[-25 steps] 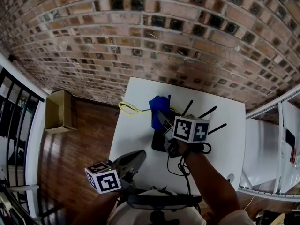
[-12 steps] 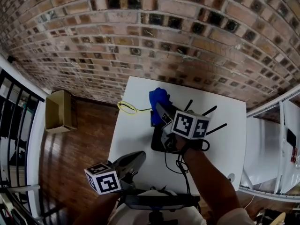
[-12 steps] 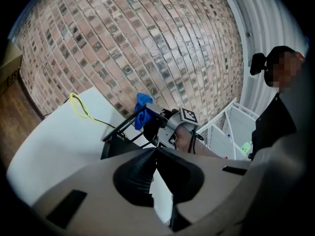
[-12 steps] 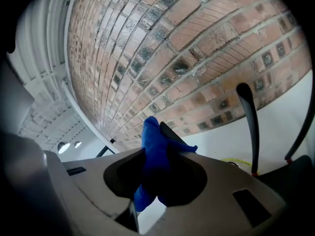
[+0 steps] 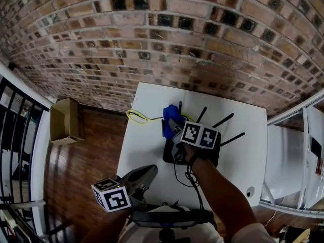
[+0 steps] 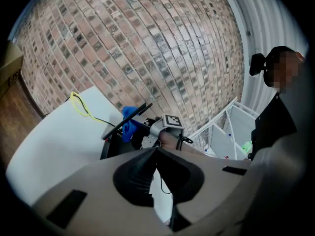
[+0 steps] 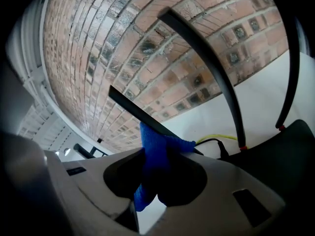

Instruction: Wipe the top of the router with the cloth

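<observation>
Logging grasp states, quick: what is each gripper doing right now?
Left gripper: closed, holding nothing.
Right gripper: closed on the blue cloth.

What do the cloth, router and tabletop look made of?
Cloth: soft blue fabric, probably microfibre; it folds and bunches.
Router: black plastic, matte-looking shell with thin rigid antennas.
Tabletop: smooth white, likely laminate or painted board; uniform, no grain.
</observation>
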`<state>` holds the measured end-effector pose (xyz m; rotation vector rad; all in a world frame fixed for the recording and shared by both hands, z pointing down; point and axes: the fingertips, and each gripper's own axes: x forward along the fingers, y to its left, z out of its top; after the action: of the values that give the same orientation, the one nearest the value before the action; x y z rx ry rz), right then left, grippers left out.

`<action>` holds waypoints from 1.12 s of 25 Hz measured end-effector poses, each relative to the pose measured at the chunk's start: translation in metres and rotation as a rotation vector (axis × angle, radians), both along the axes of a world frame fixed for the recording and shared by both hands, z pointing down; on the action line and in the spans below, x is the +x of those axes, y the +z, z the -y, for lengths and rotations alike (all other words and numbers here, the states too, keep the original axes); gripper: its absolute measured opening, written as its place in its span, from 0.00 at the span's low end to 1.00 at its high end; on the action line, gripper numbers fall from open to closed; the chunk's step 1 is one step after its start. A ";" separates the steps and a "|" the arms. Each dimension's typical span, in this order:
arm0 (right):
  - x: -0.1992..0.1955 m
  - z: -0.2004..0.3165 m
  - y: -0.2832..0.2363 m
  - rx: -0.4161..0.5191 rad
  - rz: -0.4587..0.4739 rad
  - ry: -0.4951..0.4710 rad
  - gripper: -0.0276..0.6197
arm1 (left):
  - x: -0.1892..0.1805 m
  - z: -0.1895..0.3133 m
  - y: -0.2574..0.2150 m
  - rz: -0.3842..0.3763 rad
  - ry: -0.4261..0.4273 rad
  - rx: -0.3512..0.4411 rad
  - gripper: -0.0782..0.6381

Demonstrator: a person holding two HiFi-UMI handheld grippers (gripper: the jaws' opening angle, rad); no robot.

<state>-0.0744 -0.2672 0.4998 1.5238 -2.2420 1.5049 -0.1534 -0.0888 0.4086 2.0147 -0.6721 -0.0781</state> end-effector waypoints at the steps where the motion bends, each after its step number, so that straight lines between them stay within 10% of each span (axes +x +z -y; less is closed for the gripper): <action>1: 0.002 -0.002 0.009 -0.022 -0.014 0.006 0.21 | 0.000 0.000 -0.002 -0.005 -0.001 0.005 0.11; 13: 0.009 -0.011 0.053 -0.149 -0.107 0.037 0.21 | -0.003 -0.008 -0.005 0.001 -0.012 0.009 0.11; 28: 0.051 -0.044 -0.074 0.147 -0.040 0.109 0.21 | 0.039 -0.014 -0.014 -0.028 0.112 0.031 0.11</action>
<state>-0.0230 -0.2230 0.4263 1.7263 -2.3291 1.3476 -0.1142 -0.0749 0.3942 2.0733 -0.5426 -0.0504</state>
